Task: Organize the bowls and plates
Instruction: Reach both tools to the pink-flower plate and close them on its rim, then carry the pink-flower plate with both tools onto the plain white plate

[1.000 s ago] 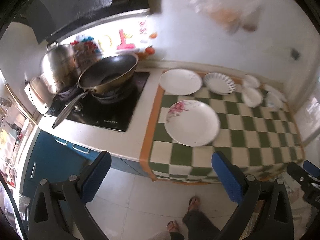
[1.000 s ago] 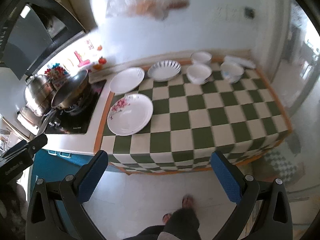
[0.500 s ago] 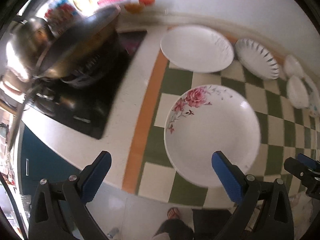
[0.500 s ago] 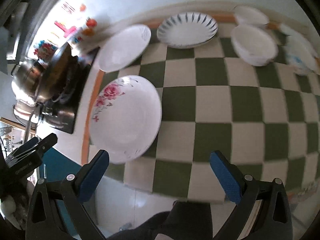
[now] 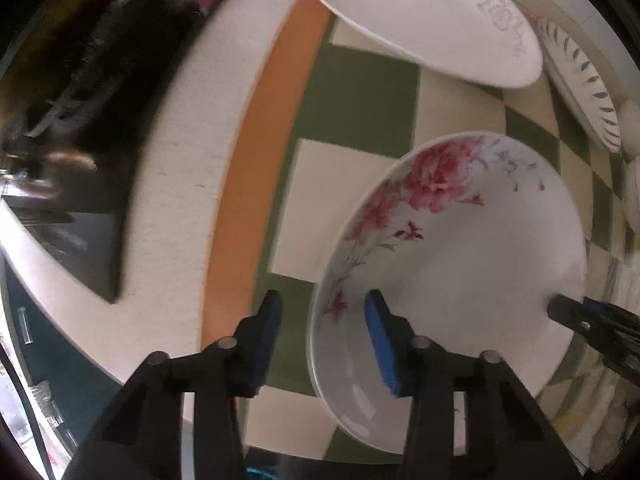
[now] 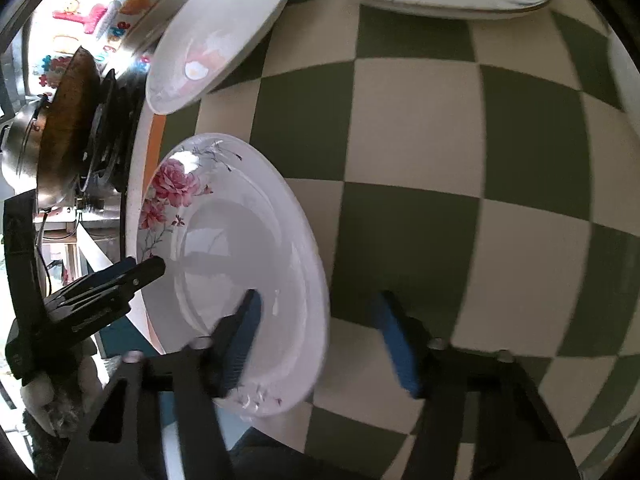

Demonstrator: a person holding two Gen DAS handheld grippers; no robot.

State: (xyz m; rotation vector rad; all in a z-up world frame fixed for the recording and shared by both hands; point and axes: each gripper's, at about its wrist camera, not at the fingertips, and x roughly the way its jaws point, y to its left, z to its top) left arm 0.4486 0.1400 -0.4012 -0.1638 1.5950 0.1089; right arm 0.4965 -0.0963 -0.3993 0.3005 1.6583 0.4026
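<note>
Down at the floral plate

We've dropped both grippers; left gripper (image 5: 322, 316) and right gripper (image 6: 316, 320), wide before, are closing astride floral plate (image 5: 460, 240) rims.

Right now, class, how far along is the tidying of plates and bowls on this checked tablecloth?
Nothing looks stacked yet. In hand: the left gripper and right gripper straddle opposite rims of the rose plate, jaws closing, pads not yet pressing. Left to do: the plain white plate and the striped dish lie apart on the tablecloth. Bowls barely show.
</note>
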